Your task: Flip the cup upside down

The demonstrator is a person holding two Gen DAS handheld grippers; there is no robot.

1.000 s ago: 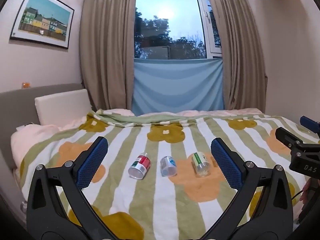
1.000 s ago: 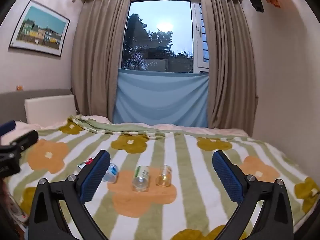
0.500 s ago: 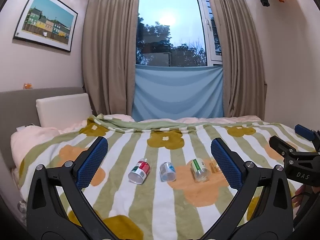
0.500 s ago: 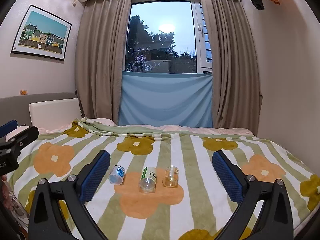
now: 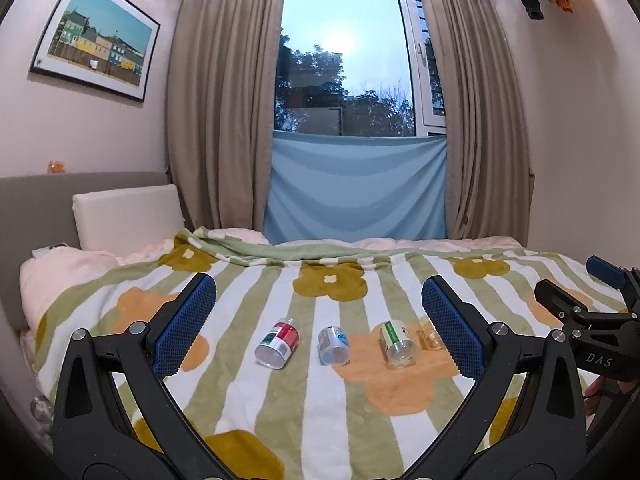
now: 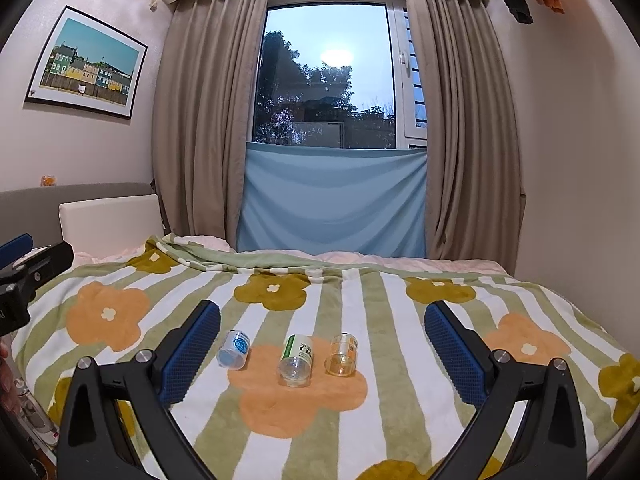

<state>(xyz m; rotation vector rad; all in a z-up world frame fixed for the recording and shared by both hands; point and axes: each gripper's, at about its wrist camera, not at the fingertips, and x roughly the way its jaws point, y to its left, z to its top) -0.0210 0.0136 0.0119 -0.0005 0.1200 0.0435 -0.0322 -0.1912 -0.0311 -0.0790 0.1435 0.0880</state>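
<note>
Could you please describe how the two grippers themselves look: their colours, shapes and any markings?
Both look the same. The left gripper and the right gripper each have two black angular plastic arms with silver bolts, ending in flat blue textured pads. In the left camera view the right gripper's black body shows white letters "DAS". No cables or sleeves are visible.

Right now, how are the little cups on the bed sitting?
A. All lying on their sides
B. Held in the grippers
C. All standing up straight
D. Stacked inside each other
A: the red-label cup, blue-label cup, green-label cup and amber cup all lie on their sides on the flowered blanket, apart from each other, and both grippers are open with nothing in them.
</note>
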